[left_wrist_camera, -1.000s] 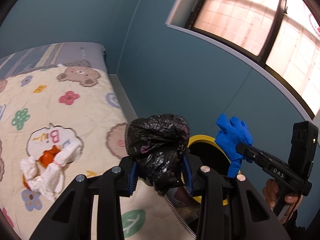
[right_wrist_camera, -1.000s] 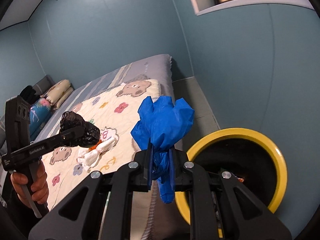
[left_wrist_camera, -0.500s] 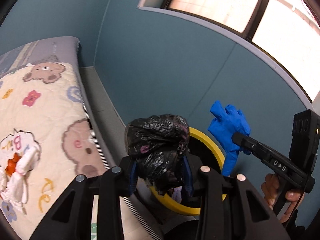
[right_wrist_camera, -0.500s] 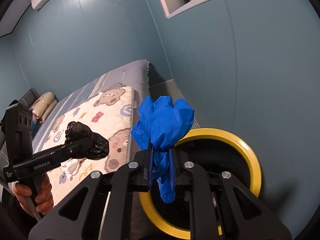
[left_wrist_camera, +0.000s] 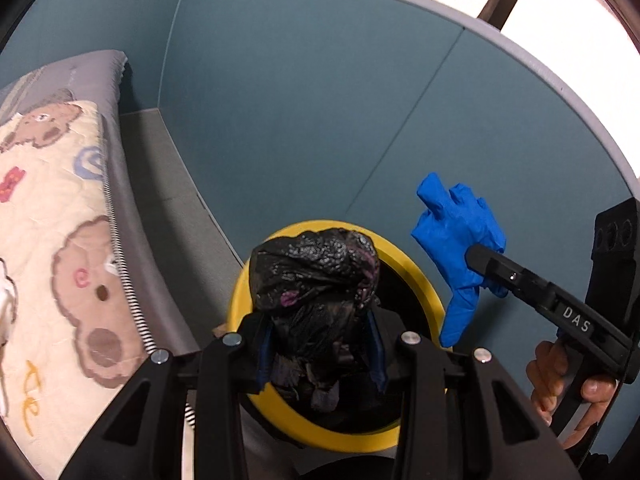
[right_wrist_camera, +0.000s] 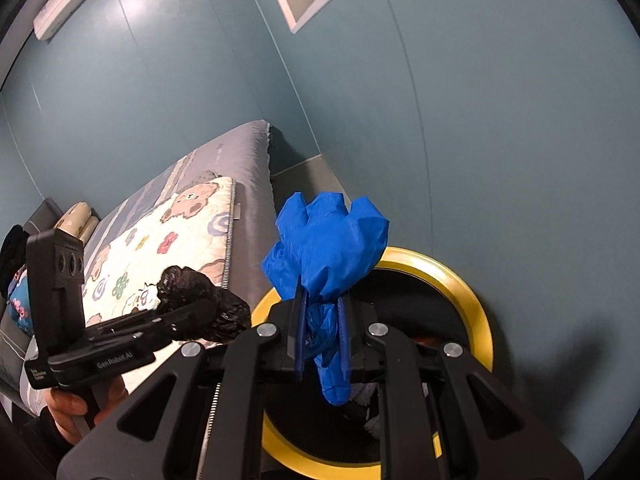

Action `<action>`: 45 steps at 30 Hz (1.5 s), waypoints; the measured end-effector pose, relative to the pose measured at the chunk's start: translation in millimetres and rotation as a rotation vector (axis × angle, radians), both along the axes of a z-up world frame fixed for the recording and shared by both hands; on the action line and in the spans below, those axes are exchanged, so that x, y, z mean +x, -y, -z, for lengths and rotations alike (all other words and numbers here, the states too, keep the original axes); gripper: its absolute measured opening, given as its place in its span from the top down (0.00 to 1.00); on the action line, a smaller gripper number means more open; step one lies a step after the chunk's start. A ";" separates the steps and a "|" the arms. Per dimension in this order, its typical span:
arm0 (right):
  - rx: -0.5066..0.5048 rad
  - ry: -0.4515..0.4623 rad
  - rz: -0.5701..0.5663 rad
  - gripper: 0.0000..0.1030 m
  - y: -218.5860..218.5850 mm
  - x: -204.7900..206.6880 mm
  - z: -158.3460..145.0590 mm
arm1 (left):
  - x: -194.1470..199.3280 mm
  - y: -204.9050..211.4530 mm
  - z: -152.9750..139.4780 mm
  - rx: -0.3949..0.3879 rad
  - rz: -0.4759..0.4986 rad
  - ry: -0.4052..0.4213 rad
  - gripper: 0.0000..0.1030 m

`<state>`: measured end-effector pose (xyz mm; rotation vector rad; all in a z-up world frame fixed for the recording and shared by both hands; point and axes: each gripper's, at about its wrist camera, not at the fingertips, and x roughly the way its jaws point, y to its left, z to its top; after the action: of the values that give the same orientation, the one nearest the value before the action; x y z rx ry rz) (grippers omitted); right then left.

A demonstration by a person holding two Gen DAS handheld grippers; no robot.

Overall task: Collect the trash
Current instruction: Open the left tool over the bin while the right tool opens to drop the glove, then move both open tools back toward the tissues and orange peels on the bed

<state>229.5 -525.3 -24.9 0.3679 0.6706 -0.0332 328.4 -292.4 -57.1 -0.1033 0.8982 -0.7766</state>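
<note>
Both claws are now hovering over the bin point(left_wrist_camera: 434, 300): left claw point(left_wrist_camera: 320, 354) gripping the bag point(left_wrist_camera: 316, 280), right claw point(right_wrist_camera: 322, 334) gripping the glove point(right_wrist_camera: 328, 244).

Home bedroom, bed point(right_wrist_camera: 248, 168) with bear-print quilt point(left_wrist_camera: 44, 208), teal walls point(left_wrist_camera: 300, 120), window point(left_wrist_camera: 560, 20)

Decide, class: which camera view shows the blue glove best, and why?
The left wrist view. There the blue glove hangs side-on against the wall, with its fingers, cuff and the right gripper pinching it all visible. In the right wrist view the blue glove is bunched close to the lens, its lower part hidden between the pads.
</note>
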 end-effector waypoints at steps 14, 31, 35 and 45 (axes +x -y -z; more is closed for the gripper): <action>0.021 -0.019 0.061 0.83 22.8 1.0 13.0 | 9.4 24.5 22.0 -0.006 0.034 -0.045 0.61; 0.031 -0.008 0.092 0.44 11.3 -15.0 -2.9 | -2.6 -19.7 9.4 0.026 -0.076 0.030 0.12; 0.054 -0.020 0.067 0.42 0.7 -13.5 -2.3 | 2.5 -48.2 8.7 0.032 -0.127 0.035 0.11; 0.036 -0.019 -0.060 0.39 -62.9 0.0 -12.8 | -1.6 -129.0 2.4 0.030 -0.269 0.054 0.09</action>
<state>229.4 -462.5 -12.1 0.3826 0.7014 0.0330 326.7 -163.4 -59.5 -0.1721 0.8238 -0.5135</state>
